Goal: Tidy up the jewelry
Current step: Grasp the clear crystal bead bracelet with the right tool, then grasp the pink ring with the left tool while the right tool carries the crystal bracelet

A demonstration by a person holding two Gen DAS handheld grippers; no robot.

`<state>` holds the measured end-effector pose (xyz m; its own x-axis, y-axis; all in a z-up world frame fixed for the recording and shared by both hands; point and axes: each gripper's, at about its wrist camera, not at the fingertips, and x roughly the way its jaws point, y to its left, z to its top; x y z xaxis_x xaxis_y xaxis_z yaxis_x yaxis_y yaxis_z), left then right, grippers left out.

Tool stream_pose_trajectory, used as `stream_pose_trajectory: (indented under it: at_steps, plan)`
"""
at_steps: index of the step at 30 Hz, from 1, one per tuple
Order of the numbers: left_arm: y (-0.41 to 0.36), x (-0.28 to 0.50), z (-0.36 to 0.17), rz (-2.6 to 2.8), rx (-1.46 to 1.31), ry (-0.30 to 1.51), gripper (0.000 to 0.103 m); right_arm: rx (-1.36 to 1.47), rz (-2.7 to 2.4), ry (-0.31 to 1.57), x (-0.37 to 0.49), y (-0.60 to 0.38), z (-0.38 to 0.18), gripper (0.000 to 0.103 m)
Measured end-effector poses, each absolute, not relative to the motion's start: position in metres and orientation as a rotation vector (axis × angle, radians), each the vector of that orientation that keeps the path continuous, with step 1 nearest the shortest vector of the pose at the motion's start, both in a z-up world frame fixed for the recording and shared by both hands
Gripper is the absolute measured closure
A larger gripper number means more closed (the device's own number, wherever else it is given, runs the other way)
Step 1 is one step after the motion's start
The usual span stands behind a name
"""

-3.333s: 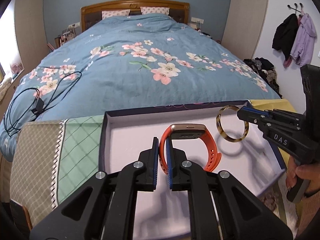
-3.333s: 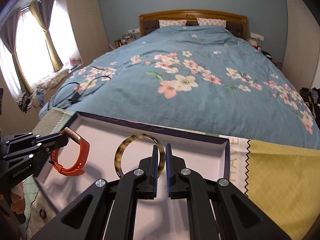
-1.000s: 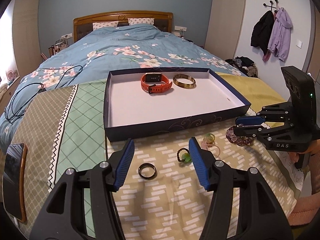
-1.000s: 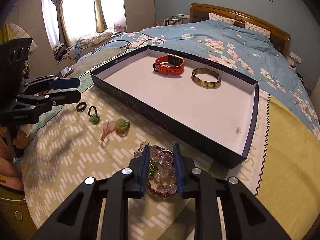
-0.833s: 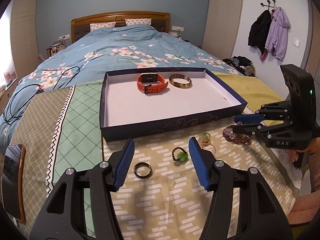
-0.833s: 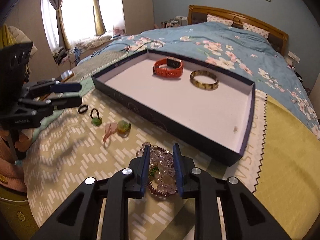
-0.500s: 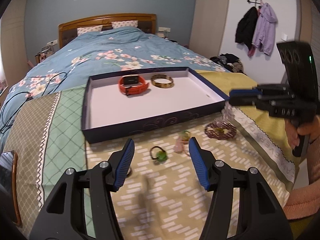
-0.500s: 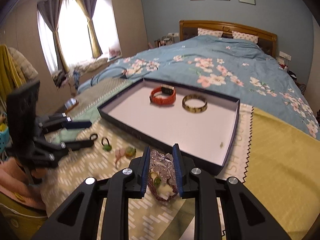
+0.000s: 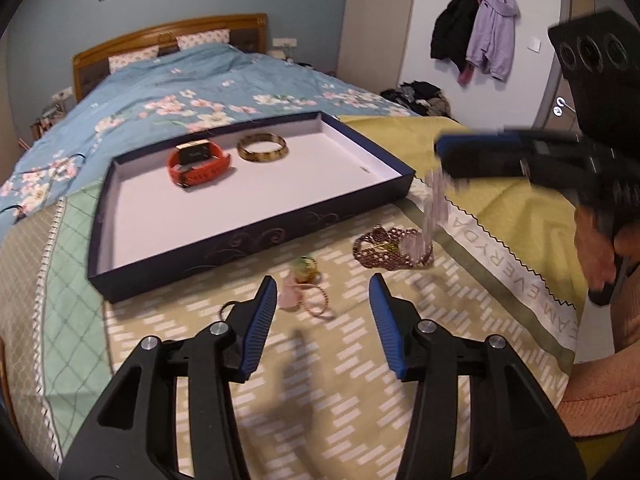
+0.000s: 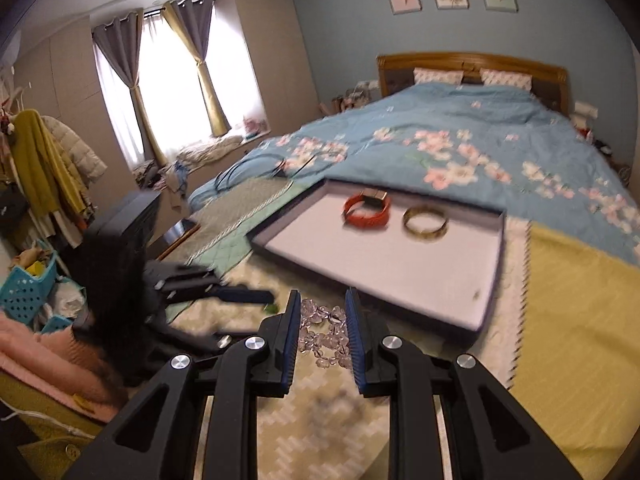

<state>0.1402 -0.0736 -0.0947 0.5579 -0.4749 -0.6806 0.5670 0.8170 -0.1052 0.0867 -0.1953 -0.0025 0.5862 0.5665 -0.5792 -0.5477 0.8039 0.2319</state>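
Now, nearest: left tongs (image 9: 322, 312) spread, jaws just narrowing, nothing pinched.
Just beyond: pink bead bracelet (image 9: 310, 298) on the bed cover, lying flat straight ahead between the jaw lines.
Right: right tongs (image 10: 322, 330) pinching a clear crystal bracelet (image 10: 320, 334), raised and dangling.
Far: box (image 9: 248, 236) holding the orange watch (image 9: 198, 164) and bangle (image 9: 262, 148).
Nearer hand for pink bracelet: left.

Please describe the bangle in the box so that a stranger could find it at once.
On the bed lies a shallow dark blue box with a white floor. Two things sit near its far wall; the bangle is the mottled brown-gold rigid ring, right of the orange watch.
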Motion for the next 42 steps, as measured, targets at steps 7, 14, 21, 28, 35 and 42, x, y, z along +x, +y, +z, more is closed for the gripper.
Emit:
stream_pose_trajectory:
  at_steps: [7, 14, 21, 28, 35, 42]
  plan:
    - [-0.081, 0.164, -0.11, -0.642, 0.117, 0.867, 0.059, 0.053, 0.666, 0.813, 0.078, -0.189, -0.043, 0.082]
    - [-0.081, 0.173, -0.117, -0.611, 0.116, 0.892, 0.06, 0.043, 0.643, 0.857, 0.075, -0.19, -0.059, 0.081]
    - [-0.081, 0.176, -0.115, -0.594, 0.115, 0.884, 0.059, 0.029, 0.616, 0.881, 0.069, -0.194, -0.068, 0.066]
    - [-0.083, 0.184, -0.118, -0.577, 0.119, 0.905, 0.068, -0.016, 0.592, 0.879, 0.069, -0.186, -0.072, 0.075]
    - [-0.078, 0.182, -0.118, -0.557, 0.106, 0.905, 0.086, -0.032, 0.603, 0.86, 0.067, -0.183, -0.07, 0.084]
    - [-0.068, 0.17, -0.113, -0.567, 0.069, 0.89, 0.086, 0.028, 0.627, 0.827, 0.069, -0.187, -0.056, 0.095]
